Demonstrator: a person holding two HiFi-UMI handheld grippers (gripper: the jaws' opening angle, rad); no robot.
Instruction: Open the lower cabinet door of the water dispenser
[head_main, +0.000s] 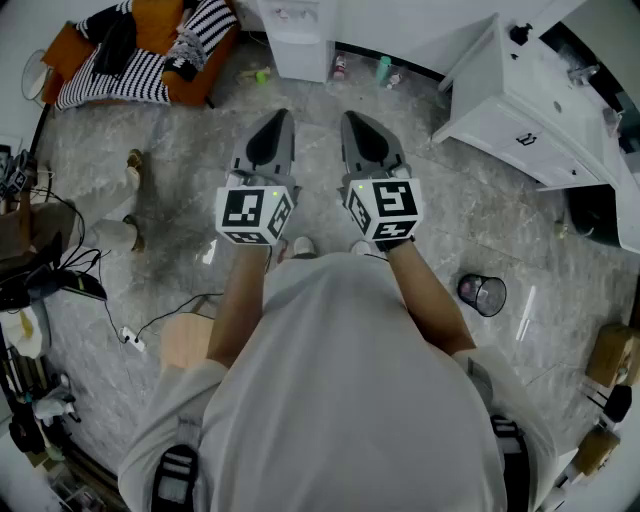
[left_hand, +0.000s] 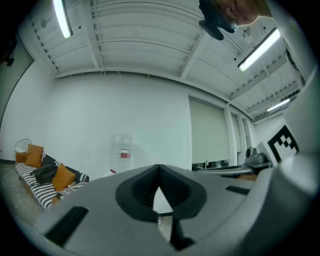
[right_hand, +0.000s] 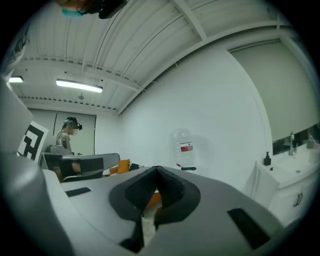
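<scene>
The white water dispenser (head_main: 300, 40) stands against the far wall, well ahead of both grippers. Its clear bottle with a red label shows in the left gripper view (left_hand: 121, 151) and in the right gripper view (right_hand: 183, 146); the lower door is hidden behind the jaws in both. A person holds my left gripper (head_main: 279, 116) and right gripper (head_main: 353, 118) side by side, level, pointing at the dispenser. Both are shut with nothing between the jaws, whose tips meet on the left gripper (left_hand: 159, 168) and on the right gripper (right_hand: 158, 171).
A sofa (head_main: 140, 50) with striped and orange cushions sits far left. A white sink cabinet (head_main: 530, 110) stands at the right. Small bottles (head_main: 383, 68) lie by the wall, a black wire bin (head_main: 482, 293) and cables (head_main: 150, 320) on the marble floor. A person (right_hand: 67, 132) stands far off.
</scene>
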